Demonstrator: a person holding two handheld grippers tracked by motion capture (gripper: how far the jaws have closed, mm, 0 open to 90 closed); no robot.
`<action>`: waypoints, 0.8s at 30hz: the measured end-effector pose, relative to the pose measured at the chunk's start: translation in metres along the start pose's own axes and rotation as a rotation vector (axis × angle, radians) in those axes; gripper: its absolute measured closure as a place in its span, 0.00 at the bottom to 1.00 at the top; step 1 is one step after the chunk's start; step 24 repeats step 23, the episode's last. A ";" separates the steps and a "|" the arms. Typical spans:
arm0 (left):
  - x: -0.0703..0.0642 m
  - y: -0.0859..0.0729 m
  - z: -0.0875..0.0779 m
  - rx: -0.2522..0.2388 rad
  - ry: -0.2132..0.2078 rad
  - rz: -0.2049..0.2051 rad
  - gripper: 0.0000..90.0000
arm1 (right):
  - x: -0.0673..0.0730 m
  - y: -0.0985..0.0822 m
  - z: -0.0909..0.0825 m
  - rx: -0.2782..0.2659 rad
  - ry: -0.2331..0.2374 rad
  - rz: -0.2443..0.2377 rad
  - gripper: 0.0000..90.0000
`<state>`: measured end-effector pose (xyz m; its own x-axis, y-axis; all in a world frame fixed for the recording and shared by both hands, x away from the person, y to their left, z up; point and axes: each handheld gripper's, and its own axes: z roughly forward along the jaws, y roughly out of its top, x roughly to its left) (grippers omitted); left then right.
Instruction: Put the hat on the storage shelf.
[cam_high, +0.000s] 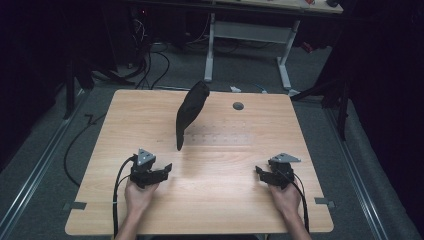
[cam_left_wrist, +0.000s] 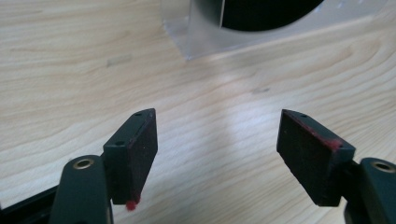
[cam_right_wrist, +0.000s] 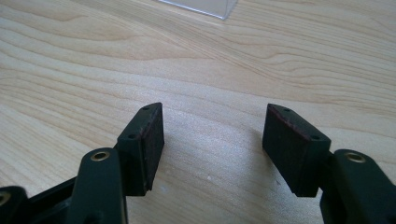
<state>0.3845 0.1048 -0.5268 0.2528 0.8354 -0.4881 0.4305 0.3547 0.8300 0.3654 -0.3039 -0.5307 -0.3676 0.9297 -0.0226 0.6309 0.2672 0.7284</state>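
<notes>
High view: a black shoe (cam_high: 190, 114) stands tilted on a clear stand at the far middle of the wooden table (cam_high: 215, 210). Left gripper (cam_high: 161, 170) and right gripper (cam_high: 261, 172) rest near the front edge, well apart from it, both with jaws spread and empty

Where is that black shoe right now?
In the high view, the black shoe stands toe-down on a clear stand near the table's far edge, left of the small grey hole.
</notes>
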 end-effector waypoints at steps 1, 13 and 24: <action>0.002 -0.001 0.000 0.003 0.008 0.001 0.32 | 0.000 0.000 0.000 0.000 0.000 0.000 0.43; 0.024 -0.006 0.003 0.001 0.089 0.033 0.33 | 0.000 0.000 0.000 0.000 -0.001 0.001 0.43; 0.023 -0.009 0.006 0.020 0.120 0.067 0.32 | 0.000 0.000 0.000 0.000 0.000 0.001 0.43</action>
